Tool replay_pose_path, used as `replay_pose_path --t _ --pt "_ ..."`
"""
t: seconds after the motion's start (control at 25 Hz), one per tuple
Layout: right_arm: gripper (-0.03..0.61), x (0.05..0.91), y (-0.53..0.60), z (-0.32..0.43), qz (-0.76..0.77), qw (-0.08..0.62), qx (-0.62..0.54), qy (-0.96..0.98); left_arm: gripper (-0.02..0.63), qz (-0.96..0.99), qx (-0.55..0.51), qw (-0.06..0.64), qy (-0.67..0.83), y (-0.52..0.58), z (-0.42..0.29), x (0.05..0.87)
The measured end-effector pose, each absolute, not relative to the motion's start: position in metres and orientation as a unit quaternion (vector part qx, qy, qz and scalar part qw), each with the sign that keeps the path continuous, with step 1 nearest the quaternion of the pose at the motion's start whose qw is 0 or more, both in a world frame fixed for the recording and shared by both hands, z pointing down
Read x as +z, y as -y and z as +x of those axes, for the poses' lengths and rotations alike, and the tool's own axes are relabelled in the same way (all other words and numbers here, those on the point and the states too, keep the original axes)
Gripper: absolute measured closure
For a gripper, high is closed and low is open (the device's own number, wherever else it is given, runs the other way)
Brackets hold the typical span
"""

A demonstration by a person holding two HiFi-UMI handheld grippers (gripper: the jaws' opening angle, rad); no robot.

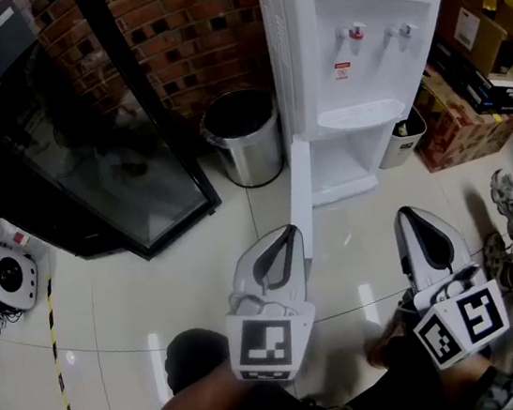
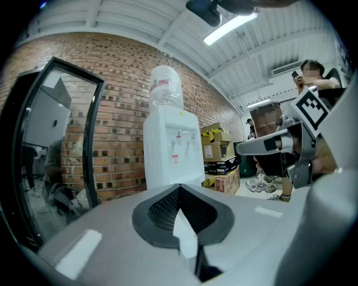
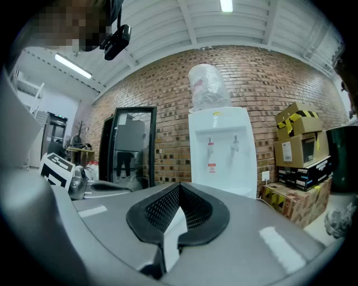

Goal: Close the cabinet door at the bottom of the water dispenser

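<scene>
The white water dispenser stands against the brick wall, with a bottle on top. Its bottom cabinet door is swung open toward me and shows edge-on in the head view. My left gripper is shut and empty, its tip close beside the door's free edge; whether it touches I cannot tell. My right gripper is shut and empty too, out on the floor side in front of the open cabinet. Both gripper views look level at the dispenser over the closed jaws.
A steel waste bin stands left of the dispenser and a black glass-door cabinet further left. Cardboard boxes and a small white bin are on the right. A person's shoes are at the right edge.
</scene>
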State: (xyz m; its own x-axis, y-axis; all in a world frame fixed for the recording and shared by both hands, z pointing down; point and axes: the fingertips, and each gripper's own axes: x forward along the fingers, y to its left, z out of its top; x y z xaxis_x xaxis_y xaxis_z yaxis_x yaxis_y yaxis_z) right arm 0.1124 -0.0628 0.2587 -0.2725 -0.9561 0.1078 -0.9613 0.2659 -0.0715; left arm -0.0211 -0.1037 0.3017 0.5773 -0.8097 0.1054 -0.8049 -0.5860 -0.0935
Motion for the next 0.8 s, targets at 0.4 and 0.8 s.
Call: replay_pose_path --t 0.4,0.8 --pt "0.578 0.252 0.091 0.116 0.592 0.044 0.038 0.804 0.614 -0.882 -0.051 0.002 -0.468 0.125 -0.019 0.296" --pt "0.523 0.288 0.126 0.079 0.513 0.084 0.014 0.854 0.614 -0.857 -0.089 0.025 -0.507 0.142 -0.025 0.303"
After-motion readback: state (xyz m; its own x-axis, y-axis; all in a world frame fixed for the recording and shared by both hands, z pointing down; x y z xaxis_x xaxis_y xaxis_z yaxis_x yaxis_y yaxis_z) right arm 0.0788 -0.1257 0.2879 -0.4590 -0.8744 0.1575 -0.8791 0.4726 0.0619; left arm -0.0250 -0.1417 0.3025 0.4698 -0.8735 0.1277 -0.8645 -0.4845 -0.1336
